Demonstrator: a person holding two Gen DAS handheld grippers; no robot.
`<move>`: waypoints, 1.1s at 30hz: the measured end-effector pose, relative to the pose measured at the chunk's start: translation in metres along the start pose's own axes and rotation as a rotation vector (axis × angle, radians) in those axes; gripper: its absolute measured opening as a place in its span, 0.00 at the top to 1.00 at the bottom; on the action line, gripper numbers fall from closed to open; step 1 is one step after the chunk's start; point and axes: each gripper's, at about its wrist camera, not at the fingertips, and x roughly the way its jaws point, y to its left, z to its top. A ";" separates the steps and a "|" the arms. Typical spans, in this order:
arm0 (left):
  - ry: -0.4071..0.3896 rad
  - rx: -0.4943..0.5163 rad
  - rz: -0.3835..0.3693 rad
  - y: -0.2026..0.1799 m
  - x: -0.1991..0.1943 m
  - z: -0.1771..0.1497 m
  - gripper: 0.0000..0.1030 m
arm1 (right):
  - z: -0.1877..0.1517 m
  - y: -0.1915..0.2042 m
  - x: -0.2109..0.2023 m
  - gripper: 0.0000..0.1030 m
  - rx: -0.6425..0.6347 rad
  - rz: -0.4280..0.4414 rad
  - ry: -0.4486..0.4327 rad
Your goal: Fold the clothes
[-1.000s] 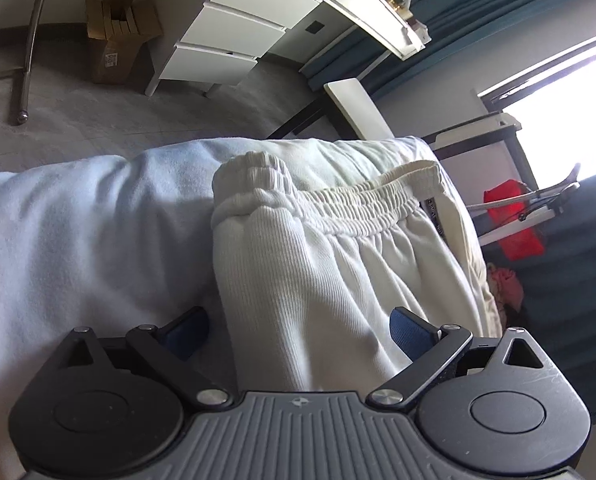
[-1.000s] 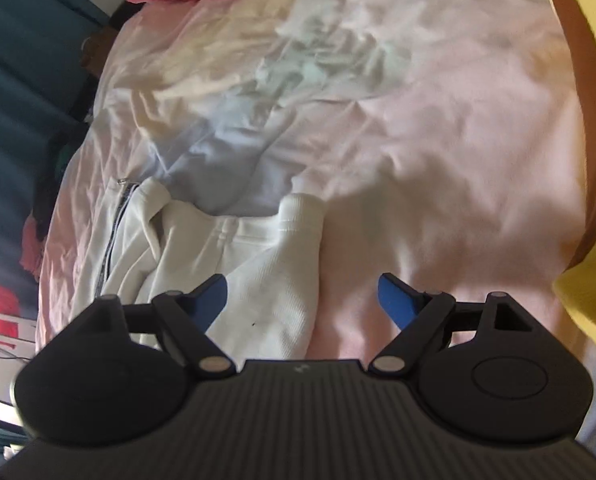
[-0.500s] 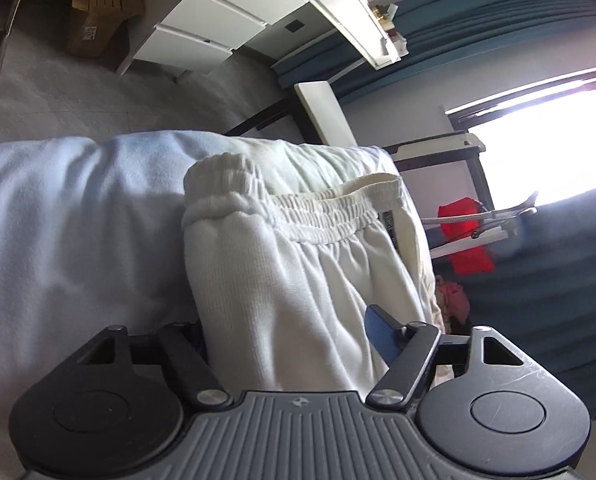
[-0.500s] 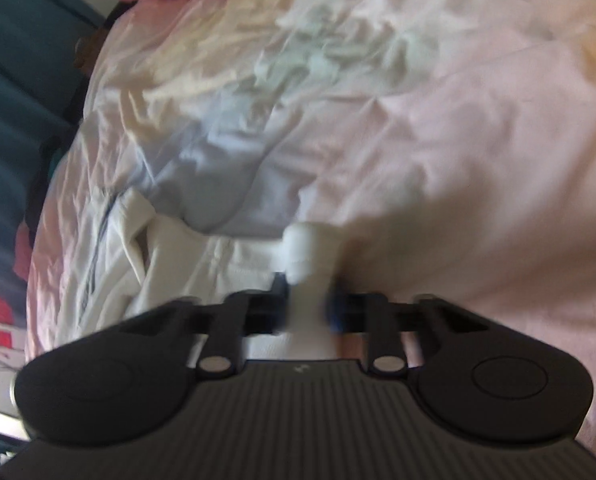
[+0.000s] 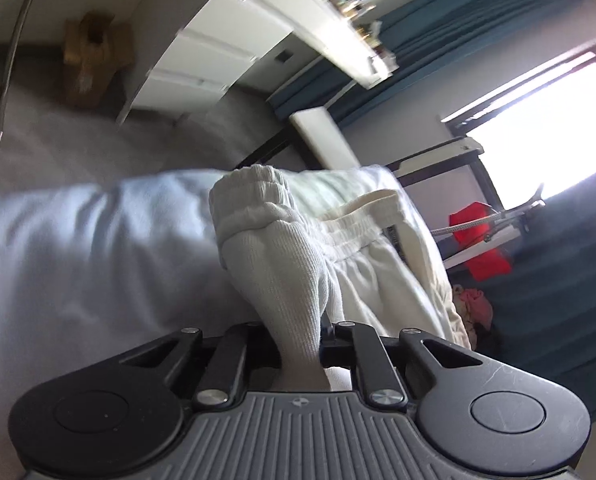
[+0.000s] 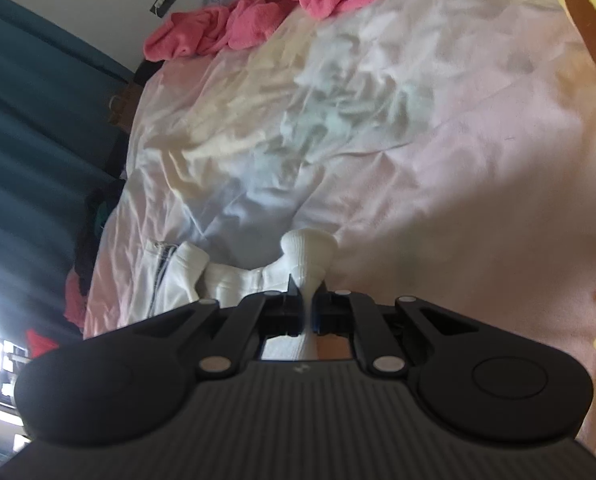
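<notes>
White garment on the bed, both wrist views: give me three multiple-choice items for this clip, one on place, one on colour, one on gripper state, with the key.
1. Where does the pink clothing lie?
A. At the far end of the bed sheet
B. Between the right gripper's jaws
C. On the floor by the drawers

2. What colour are the curtains beside the window?
A. Yellow
B. Dark teal
C. Pink

3. How does the left gripper stand?
A. Wide open above the bed
B. Shut on nothing
C. Shut on the white garment

Key:
1 A: the right wrist view shows the pink heap at the top of the sheet, far from the right gripper.
2 B: dark teal folds hang next to the bright window.
3 C: ribbed white fabric is bunched between the closed jaws; the right gripper pinches it likewise.
</notes>
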 end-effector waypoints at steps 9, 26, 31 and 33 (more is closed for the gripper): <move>-0.021 0.063 -0.065 -0.064 -0.003 0.037 0.88 | 0.021 0.044 -0.008 0.93 -0.075 0.052 -0.001; 0.018 0.271 0.125 -0.267 0.310 0.047 0.88 | 0.001 0.265 0.220 0.93 -0.245 -0.120 -0.064; 0.089 0.266 0.191 -0.263 0.359 0.038 0.86 | -0.017 0.261 0.269 0.93 -0.308 -0.174 -0.062; 0.107 0.275 0.171 -0.255 0.357 0.038 0.81 | -0.020 0.261 0.272 0.92 -0.330 -0.169 -0.076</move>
